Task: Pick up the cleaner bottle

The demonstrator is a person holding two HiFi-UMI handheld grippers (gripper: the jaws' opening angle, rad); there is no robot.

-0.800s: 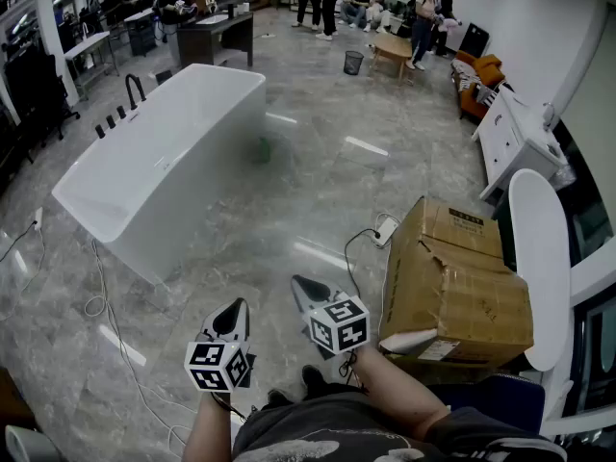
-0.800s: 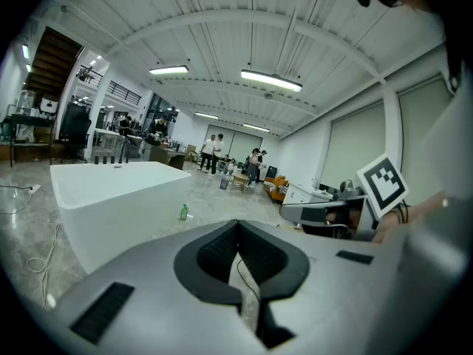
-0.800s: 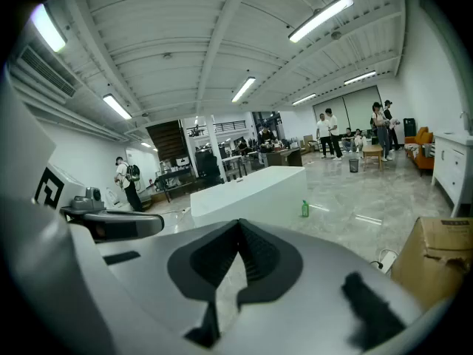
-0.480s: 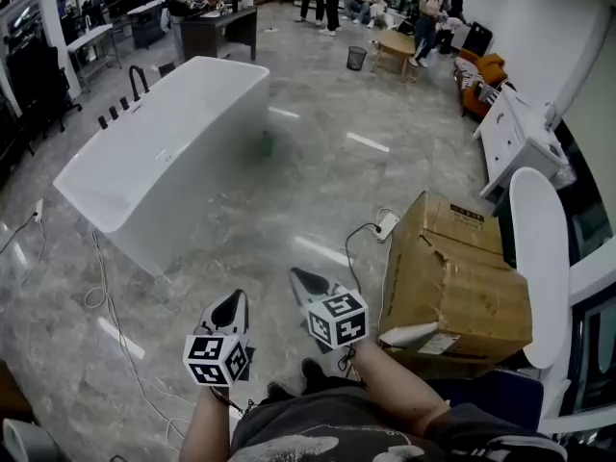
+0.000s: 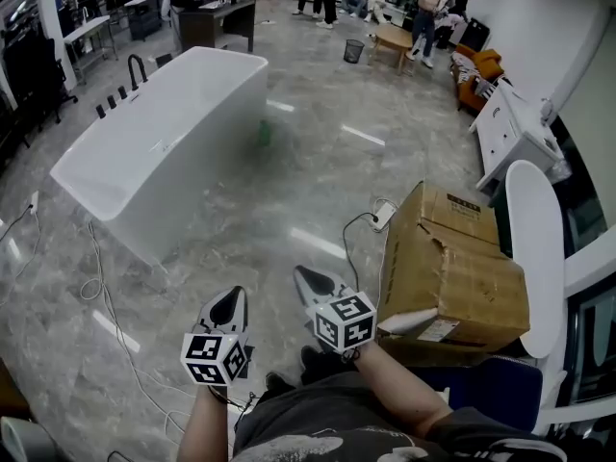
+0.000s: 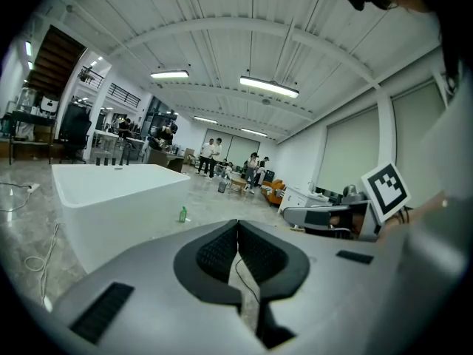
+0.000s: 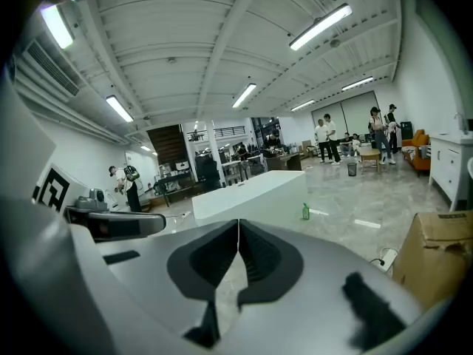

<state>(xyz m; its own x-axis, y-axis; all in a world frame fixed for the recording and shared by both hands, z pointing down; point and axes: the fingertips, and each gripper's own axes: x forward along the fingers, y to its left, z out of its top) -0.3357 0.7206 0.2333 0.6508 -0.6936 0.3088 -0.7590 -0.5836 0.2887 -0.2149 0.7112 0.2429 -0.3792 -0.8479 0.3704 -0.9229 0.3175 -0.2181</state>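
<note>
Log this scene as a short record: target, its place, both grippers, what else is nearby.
target: green cleaner bottle, standing upright
place: on the floor, close beside the white bathtub
left gripper: jaws together, nothing between them
right gripper: jaws together, nothing between them
reach: bottle far ahead of both grippers, not yet approached
nearby: cardboard box at the person's right; power strip on the floor by the box

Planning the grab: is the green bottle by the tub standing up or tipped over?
Upright: the green bottle stands cap-up beside the white tub.
</note>
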